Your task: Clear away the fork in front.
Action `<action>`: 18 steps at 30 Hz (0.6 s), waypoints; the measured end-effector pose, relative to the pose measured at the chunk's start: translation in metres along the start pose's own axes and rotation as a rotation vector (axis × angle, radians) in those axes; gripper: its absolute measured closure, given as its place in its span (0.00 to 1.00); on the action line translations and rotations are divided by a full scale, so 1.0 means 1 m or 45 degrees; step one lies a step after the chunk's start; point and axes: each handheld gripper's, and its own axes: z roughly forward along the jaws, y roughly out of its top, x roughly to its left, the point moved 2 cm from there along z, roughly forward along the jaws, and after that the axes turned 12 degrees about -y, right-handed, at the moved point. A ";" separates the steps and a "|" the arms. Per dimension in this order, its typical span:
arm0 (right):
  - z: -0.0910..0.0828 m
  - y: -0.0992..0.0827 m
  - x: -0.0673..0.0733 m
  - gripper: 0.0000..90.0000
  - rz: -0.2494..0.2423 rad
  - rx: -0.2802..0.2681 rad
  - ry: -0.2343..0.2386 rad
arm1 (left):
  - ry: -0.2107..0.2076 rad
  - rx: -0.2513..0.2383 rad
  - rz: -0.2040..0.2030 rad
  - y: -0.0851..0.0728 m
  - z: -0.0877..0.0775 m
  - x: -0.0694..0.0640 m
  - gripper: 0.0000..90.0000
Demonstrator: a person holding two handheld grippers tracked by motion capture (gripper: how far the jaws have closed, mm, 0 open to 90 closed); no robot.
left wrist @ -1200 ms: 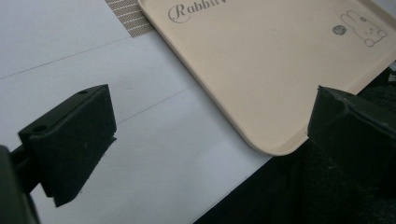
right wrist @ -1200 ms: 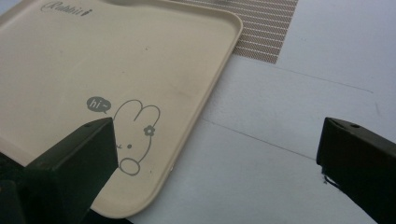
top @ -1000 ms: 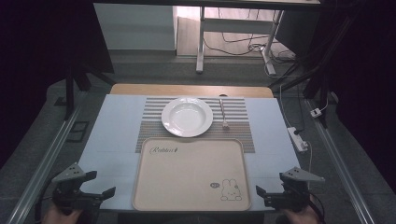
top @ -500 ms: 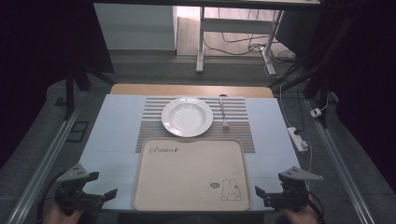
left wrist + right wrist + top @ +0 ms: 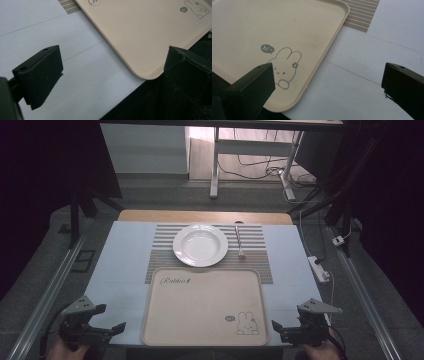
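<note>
A beige tray point(image 5: 202, 305) with a rabbit drawing point(image 5: 245, 324) lies at the front middle of the pale blue table top. Behind it, a white plate point(image 5: 200, 245) rests on a striped placemat point(image 5: 165, 255), with a small utensil point(image 5: 239, 241) to its right. My left gripper point(image 5: 111, 318) hovers open off the tray's near left corner. In the left gripper view that corner point(image 5: 147, 72) lies between the wide-apart jaws of the left gripper point(image 5: 112, 72). My right gripper point(image 5: 287, 317) stands open by the near right corner. In the right gripper view the tray point(image 5: 274, 25) sits left of the right gripper point(image 5: 327, 87).
A white power strip point(image 5: 319, 269) and its cable lie off the table's right edge. Metal rails point(image 5: 50, 295) run along both sides. A wooden strip point(image 5: 200, 216) borders the far edge, with desk legs and cables on the floor beyond.
Both grippers have drifted slightly toward the near edge of the table. The tray, plate and utensil have not moved.
</note>
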 end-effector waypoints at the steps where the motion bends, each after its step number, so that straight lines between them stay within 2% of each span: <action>1: 0.000 0.000 0.001 0.00 -0.007 -0.004 -0.003 | 0.000 0.001 0.000 0.000 0.000 0.000 0.03; 8: 0.000 0.002 0.003 0.00 -0.021 -0.025 -0.003 | 0.000 0.007 0.004 0.000 0.001 0.000 0.03; 18: 0.005 0.005 0.009 0.00 -0.076 -0.037 -0.002 | -0.001 0.016 0.011 0.000 0.002 -0.001 0.03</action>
